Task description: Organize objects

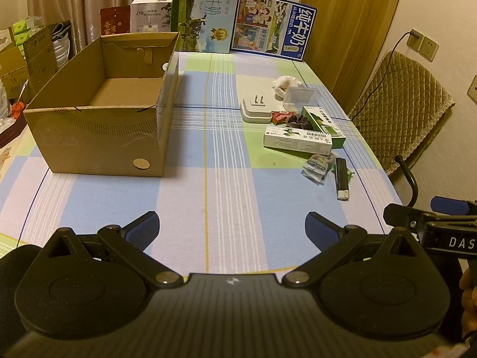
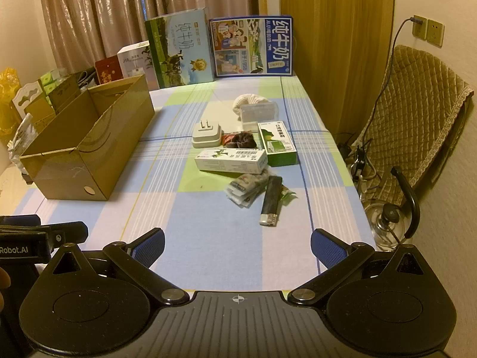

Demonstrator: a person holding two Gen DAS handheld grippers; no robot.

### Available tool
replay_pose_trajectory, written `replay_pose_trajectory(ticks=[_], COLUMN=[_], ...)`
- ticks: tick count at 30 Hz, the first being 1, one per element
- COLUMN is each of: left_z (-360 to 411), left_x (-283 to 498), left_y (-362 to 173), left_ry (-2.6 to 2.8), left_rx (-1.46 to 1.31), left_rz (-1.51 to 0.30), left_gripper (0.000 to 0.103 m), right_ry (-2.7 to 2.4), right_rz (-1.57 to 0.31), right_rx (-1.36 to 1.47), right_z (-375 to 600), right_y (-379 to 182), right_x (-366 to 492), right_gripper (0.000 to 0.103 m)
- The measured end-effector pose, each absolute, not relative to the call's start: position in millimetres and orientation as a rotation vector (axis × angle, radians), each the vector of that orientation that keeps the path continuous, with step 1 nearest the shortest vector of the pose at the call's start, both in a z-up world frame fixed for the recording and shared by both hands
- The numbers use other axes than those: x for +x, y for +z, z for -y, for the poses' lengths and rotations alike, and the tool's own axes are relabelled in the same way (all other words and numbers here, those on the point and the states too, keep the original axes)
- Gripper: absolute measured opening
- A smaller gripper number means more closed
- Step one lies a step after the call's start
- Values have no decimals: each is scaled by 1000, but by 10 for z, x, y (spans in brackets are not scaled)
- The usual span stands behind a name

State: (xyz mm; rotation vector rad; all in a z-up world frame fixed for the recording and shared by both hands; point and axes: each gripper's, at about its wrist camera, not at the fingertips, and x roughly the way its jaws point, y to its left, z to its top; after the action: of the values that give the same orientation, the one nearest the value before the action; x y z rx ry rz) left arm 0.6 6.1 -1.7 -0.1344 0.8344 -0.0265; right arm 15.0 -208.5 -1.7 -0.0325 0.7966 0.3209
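Checked cloth covers the table (image 1: 208,185), and on its left side stands the open cardboard box (image 1: 98,125), empty as far as its inside shows. Behind it, against the curtain, two milk cartons (image 2: 182,47) stand upright. Right of the box, well apart from it, lies the clutter: a white charger plug (image 2: 206,134) with its prongs up, a clear plastic case (image 2: 258,113) beside a white knitted item (image 2: 247,100), a green box (image 2: 275,143), a white medicine box (image 2: 231,160) leaning across its near corner, a dark scrunchie (image 2: 243,140) between plug and green box, some crumpled sachets (image 2: 246,189), and nearest of all a black lighter (image 2: 270,201). Both tools hover above the near edge of the cloth, tilted down towards it. The left gripper (image 1: 232,228) has its blue pads spread as wide as they go, with nothing between them and nothing touched; the right gripper (image 2: 237,246) is spread just as wide and is likewise empty. The left wrist view looks straight into the box and catches the other tool at its right edge. Only the right wrist view shows the glass kettle (image 2: 387,223) on the floor under the quilted chair (image 2: 417,101), and a yellow bag (image 2: 9,95) at far left.
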Motion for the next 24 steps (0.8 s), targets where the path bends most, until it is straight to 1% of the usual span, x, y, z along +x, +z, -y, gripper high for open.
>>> replay_pose_trajectory(ticks=[24], left_z=[-58], left_x=[3], left_y=[-27], left_ry=[-27], left_rx=[-138], left_rz=[-839], left_gripper=[102], right_ry=[320], right_rz=[-809], right_rx=[-23], right_z=[2099], right_y=[-54], right_x=[162], right_gripper=[101])
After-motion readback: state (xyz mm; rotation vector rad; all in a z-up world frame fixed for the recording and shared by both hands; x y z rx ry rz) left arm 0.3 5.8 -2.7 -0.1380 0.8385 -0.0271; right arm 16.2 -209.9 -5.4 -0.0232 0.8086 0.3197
